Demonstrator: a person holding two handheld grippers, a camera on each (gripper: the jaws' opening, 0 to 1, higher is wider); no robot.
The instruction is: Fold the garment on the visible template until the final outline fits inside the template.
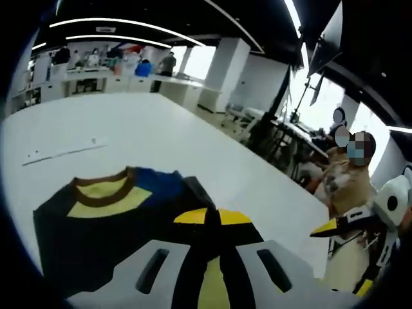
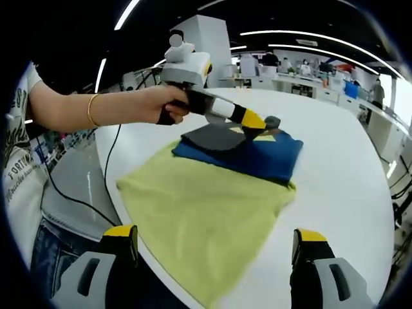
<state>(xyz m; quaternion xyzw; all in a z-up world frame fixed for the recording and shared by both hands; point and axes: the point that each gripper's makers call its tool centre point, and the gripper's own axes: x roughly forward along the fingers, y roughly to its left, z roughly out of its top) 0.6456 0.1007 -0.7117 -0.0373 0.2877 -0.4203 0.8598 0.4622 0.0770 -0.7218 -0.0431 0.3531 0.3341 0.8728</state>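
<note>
The garment (image 2: 199, 206) lies on a white round table (image 2: 347, 180), its yellow-green part spread toward me and a blue part (image 2: 270, 161) behind it. In the right gripper view a hand holds my left gripper (image 2: 255, 123) over the blue part, shut on a dark grey flap (image 2: 215, 136). In the left gripper view the garment (image 1: 96, 225) is dark with a brown and yellow collar (image 1: 106, 190), and my left gripper (image 1: 211, 217) pinches dark cloth between its yellow tips. My right gripper (image 2: 215, 235) stands open, jaws wide apart over the garment's near edge. It also shows at the right (image 1: 342, 259).
A thin pale strip (image 1: 64, 153) lies on the table (image 1: 161, 129) beyond the garment. People sit past the table's right edge (image 1: 347, 174). A black cable (image 2: 108, 167) hangs off the table's left side beside a person's arm (image 2: 84, 109). Desks and a white pillar (image 2: 206, 38) stand behind.
</note>
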